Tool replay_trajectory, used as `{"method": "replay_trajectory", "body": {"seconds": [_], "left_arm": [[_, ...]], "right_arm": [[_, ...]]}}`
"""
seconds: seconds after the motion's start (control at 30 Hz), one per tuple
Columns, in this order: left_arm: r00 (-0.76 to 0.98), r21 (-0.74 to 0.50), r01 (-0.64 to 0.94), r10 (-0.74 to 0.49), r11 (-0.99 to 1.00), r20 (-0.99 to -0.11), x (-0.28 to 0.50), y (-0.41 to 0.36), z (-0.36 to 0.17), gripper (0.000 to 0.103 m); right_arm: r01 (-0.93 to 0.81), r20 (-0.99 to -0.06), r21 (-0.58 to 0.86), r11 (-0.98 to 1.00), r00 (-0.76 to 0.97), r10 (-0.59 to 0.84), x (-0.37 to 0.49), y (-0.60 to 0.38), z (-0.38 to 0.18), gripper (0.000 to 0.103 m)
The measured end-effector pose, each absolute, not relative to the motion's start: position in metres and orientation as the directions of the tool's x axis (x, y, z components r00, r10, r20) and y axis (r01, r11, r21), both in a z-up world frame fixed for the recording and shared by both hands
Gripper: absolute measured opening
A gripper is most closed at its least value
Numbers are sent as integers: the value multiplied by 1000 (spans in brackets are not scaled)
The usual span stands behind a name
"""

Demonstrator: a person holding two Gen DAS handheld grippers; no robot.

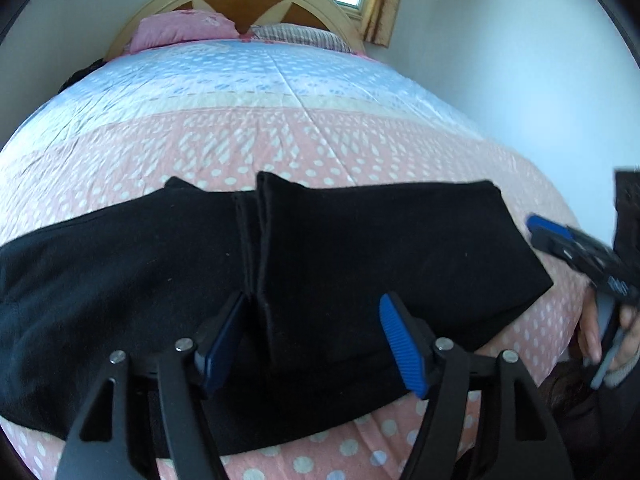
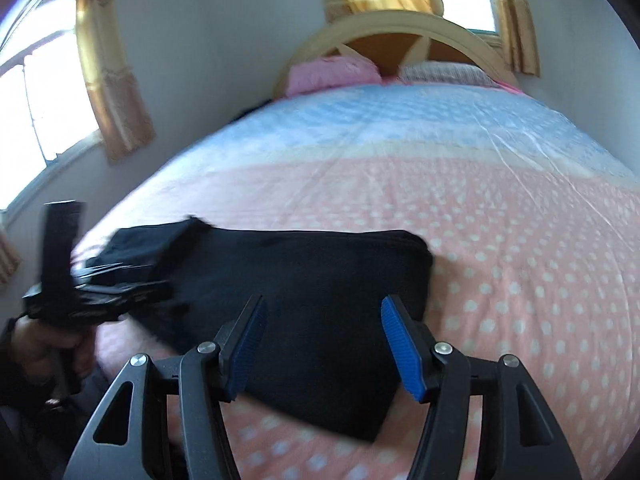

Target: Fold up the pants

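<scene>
We've got the black pants [image 1: 320, 264] folded on the dotted bedspread [image 1: 280, 140]; left gripper [image 1: 316, 344] and right gripper [image 2: 324, 348] both spread wide, holding nothing.

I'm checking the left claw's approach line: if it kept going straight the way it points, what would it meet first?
Most likely the black pants: the open left claw points straight at the folded layers lying on the bedspread, right by the raised fold edge. Depth is unclear, so contact may already be close.
</scene>
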State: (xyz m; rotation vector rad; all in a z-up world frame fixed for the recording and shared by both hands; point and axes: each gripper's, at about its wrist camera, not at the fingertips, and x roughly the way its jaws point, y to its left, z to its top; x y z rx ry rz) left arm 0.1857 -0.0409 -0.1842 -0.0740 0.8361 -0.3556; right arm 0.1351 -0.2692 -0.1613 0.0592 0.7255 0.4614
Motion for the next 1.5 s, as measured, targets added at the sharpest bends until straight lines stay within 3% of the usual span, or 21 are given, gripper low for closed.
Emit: {"method": "replay_trajectory", "body": {"seconds": [0.07,0.17,0.3,0.47,0.6,0.77,0.87,0.97,1.13,1.17,1.2,1.3,1.5], "left_arm": [[618,-186,255,-308,949,-724,183,-37,-188,75],[629,-158,263,-294,952,-720,176,-38,-192,76],[629,-144,278,-293,950,-720,172,-36,-189,76],[678,-130,230,-255,965,-690,171,7,-166,79],[736,-74,100,-124,992,-665,169,74,-153,91],[742,-57,-109,43,992,-669,166,163,-162,91],[719,-101,-216,88,971,-689,169,207,-178,91],[704,-147,-243,70,959,-707,173,222,-194,91],[696,-149,-233,58,961,-715,177,218,-208,91],[693,-144,-229,57,963,-718,181,212,-206,91],[694,-146,-224,52,964,-718,181,211,-206,91],[695,-165,-223,38,961,-718,183,212,-204,91],[695,-160,-218,38,963,-718,180,213,-204,91]], "right_arm": [[-440,-640,207,874,614,461,122,-259,-164,61],[-468,-735,136,873,543,405,112,-245,-190,62],[-485,-740,22,874,580,340,101,-235,-188,62],[-530,-684,110,841,573,451,107,-212,-162,62],[-602,-670,103,792,546,503,116,-161,-151,62],[-674,-660,146,724,479,579,136,-101,-160,62],[-692,-706,132,710,437,557,142,-75,-180,61],[-692,-721,134,710,423,548,140,-68,-191,49],[-671,-697,137,729,457,552,139,-63,-187,49],[-666,-702,135,734,459,545,140,-61,-188,42],[-654,-721,118,747,460,517,143,-56,-191,24],[-645,-721,128,753,461,518,143,-54,-194,6],[-673,-703,95,733,476,528,126,-56,-183,5]]}}
